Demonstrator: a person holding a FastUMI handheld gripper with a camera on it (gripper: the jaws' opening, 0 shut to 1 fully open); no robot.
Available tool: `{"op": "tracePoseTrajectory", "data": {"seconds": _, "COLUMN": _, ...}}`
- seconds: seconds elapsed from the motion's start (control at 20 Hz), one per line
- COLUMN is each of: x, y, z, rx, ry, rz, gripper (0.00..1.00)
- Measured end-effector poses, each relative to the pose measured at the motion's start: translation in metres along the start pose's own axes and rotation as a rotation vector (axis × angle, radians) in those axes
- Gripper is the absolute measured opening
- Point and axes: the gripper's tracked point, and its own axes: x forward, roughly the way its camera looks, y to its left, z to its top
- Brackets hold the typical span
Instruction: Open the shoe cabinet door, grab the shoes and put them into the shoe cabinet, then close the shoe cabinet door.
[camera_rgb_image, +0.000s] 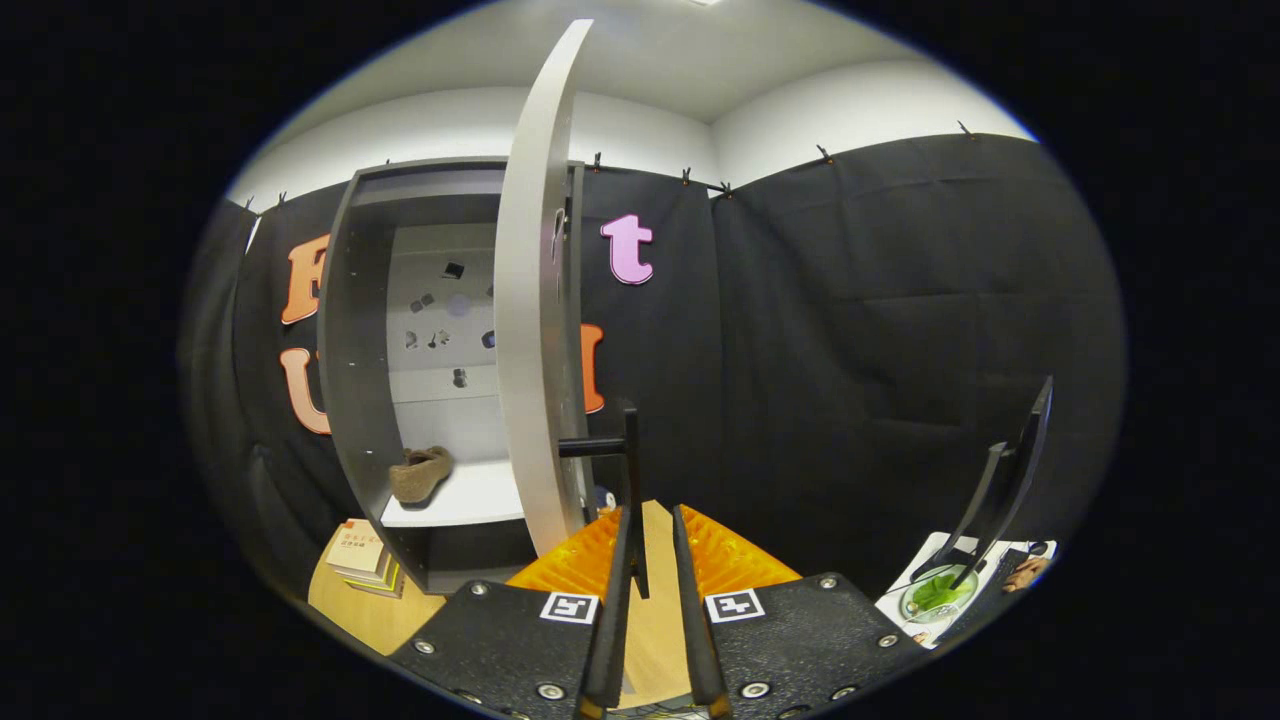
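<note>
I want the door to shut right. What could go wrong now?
The gripper is nearly shut around the door handle and might slip off it mid-swing. The shoe sits near the shelf's front edge, so the cabinet door could bump it. The stack of books beside the cabinet could get knocked.

You see black cloth (850, 330) walling the booth, pale wall (830, 105) and ceiling (660, 50) above it, and a wooden tabletop (360, 610) below.
</note>
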Motion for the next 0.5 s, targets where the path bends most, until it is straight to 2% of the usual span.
{"op": "tracePoseTrajectory", "data": {"seconds": 0.2, "x": 0.001, "y": -0.010, "z": -0.001, "rx": 0.009, "ry": 0.009, "rz": 0.005, "gripper": 0.21}}
{"op": "tracePoseTrajectory", "data": {"seconds": 0.5, "x": 0.002, "y": -0.034, "z": -0.004, "rx": -0.068, "ry": 0.020, "rz": -0.064, "gripper": 0.20}}
